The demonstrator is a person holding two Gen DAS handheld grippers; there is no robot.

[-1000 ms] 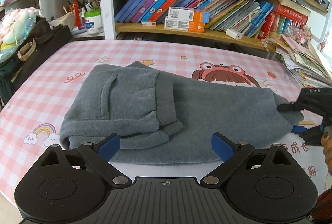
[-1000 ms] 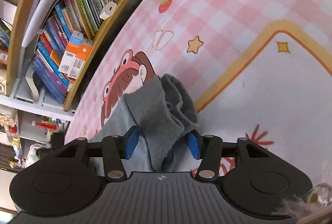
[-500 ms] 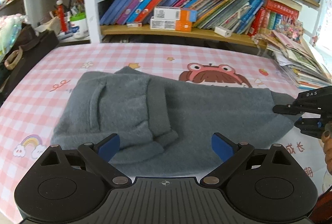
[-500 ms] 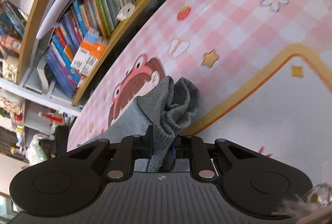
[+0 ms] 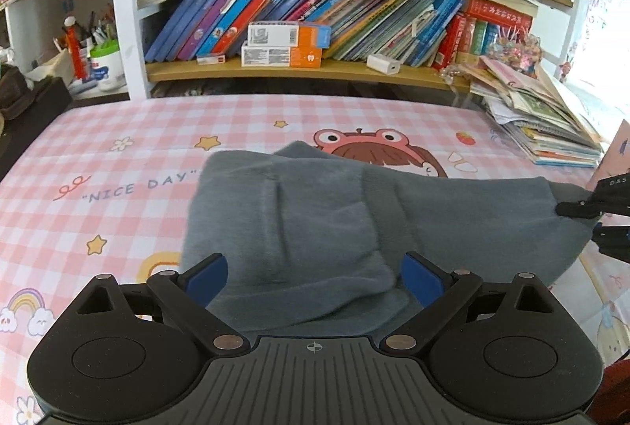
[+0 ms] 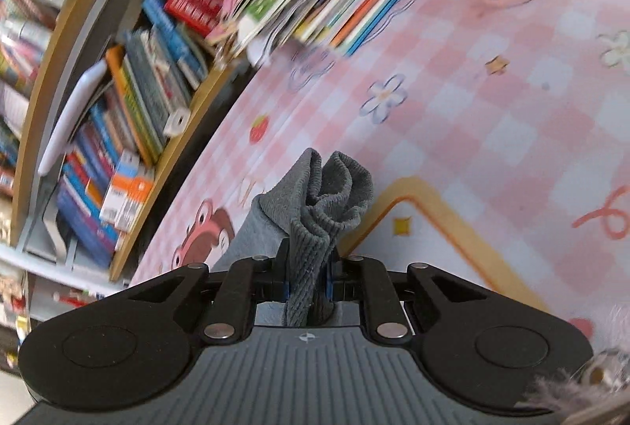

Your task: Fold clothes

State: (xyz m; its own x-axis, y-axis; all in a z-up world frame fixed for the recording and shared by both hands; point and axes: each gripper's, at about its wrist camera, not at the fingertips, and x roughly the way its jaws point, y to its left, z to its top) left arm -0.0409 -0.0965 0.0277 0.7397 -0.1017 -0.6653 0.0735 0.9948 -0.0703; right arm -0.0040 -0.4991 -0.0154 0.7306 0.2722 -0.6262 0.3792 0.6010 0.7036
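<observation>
Grey garment (image 5: 323,224) spread on the pink-checked bench (image 5: 118,165), long axis running side to side in the left wrist view. Far right end, a ribbed cuff (image 6: 315,228), pinched in the right gripper (image 6: 307,283), jaws just closed narrow on it. Left gripper (image 5: 313,279) above the near edge, jaws wide, gripping nothing. Fold probably carries that cuff leftward over the body.
</observation>
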